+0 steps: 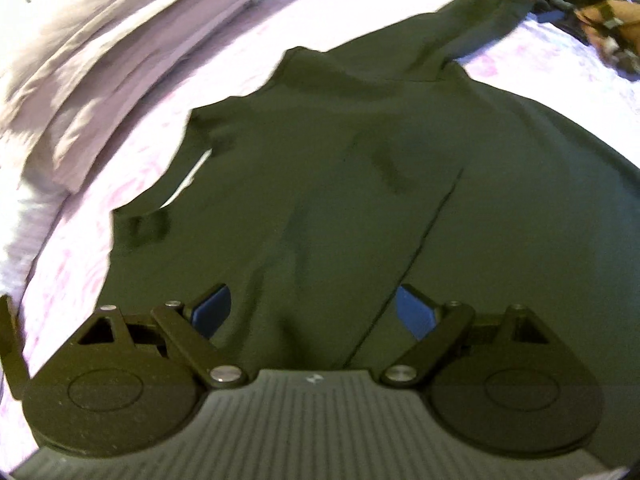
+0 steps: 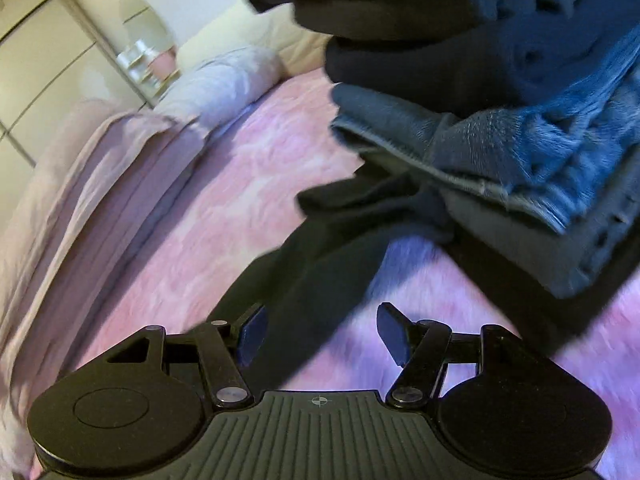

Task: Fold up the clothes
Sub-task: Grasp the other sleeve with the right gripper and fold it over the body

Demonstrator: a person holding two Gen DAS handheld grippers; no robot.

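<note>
My left gripper is spread wide with nothing in it, blue pads hanging just over the dark green shirt, which is laid out flat on the pink bedspread with one sleeve stretching off toward the far right corner. My right gripper is wide apart too, not gripping anything, and that same dark sleeve runs between its fingers on the pink cover. Just past it on the right sits a stack of folded clothes, blue fuzzy stuff over grey. Over on the left there's a folded pale pink duvet, then pillows, and a white dresser behind.
</note>
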